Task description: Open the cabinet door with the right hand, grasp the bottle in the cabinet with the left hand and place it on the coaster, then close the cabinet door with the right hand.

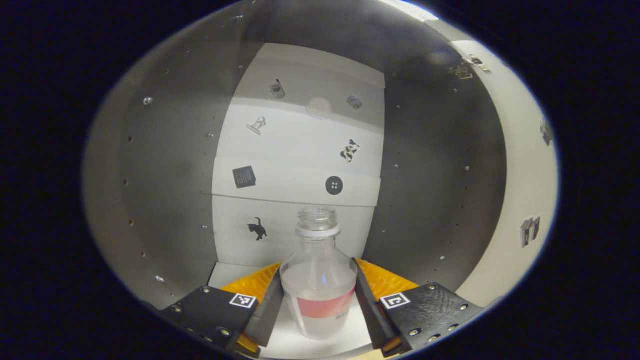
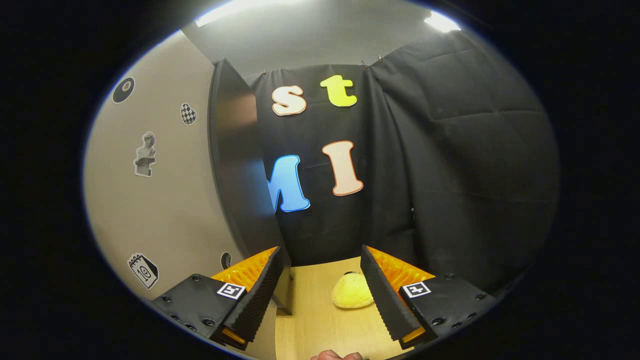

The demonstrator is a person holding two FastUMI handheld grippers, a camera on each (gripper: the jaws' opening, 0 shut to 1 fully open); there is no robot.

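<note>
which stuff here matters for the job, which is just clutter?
Job: bottle, held between the left tool's fingers; cabinet; cabinet door, open; right tool.
Clutter: yellow plush toy on the table; stickers.

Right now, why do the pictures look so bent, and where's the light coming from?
Left gripper view: the fisheye lens bows the cabinet's side walls; the back panel is bright, the sides dim, and the clear bottle is sharp. Right gripper view: the cabinet door curves, and ceiling lights glare at the top.

Yellow plush toy on wood table.
</note>
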